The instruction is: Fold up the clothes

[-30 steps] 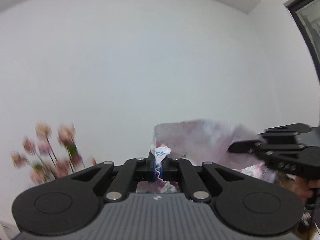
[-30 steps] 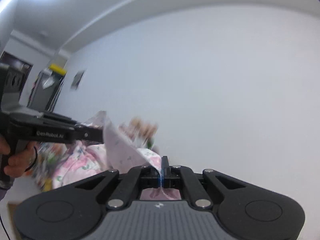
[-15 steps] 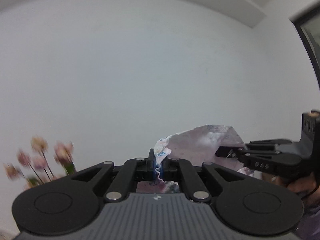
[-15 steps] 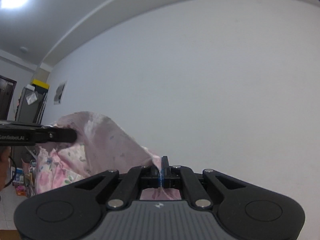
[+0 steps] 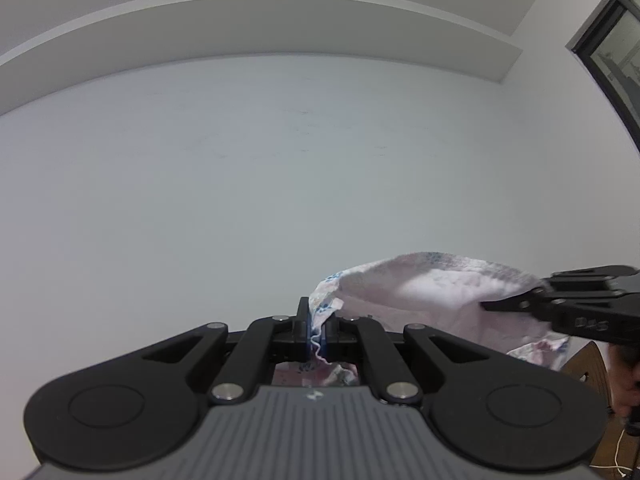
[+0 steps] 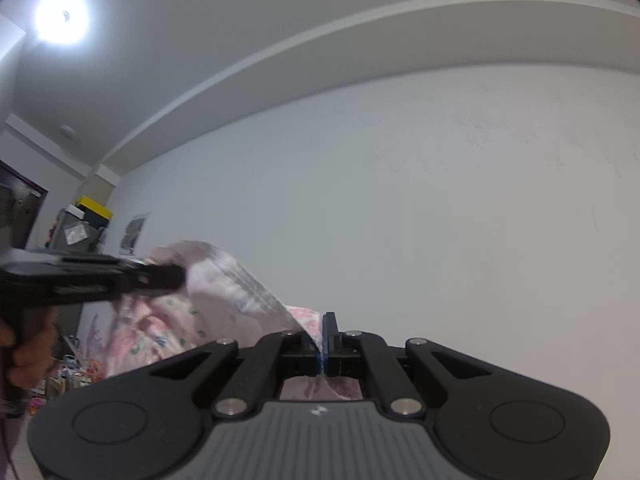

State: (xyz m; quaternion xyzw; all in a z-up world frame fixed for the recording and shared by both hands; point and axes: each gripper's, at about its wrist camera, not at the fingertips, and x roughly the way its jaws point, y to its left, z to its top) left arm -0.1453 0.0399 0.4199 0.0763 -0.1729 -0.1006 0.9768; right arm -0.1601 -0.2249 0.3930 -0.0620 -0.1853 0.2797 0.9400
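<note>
Both grippers are up high, cameras tilted at the wall and ceiling, no worktop in sight. The left gripper (image 5: 317,330) has its fingers pinched tight on the garment (image 5: 432,300), and the right gripper (image 6: 323,342) is clamped on another edge. It hangs in the air, spread between them: pale pink, floral print, soft and billowing. No fold shows yet, so I'd say early days.

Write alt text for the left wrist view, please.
The left hand-held gripper is shut on a corner of a pale pink floral garment, held up before a white wall; the right hand-held gripper pinches its far edge.
</note>
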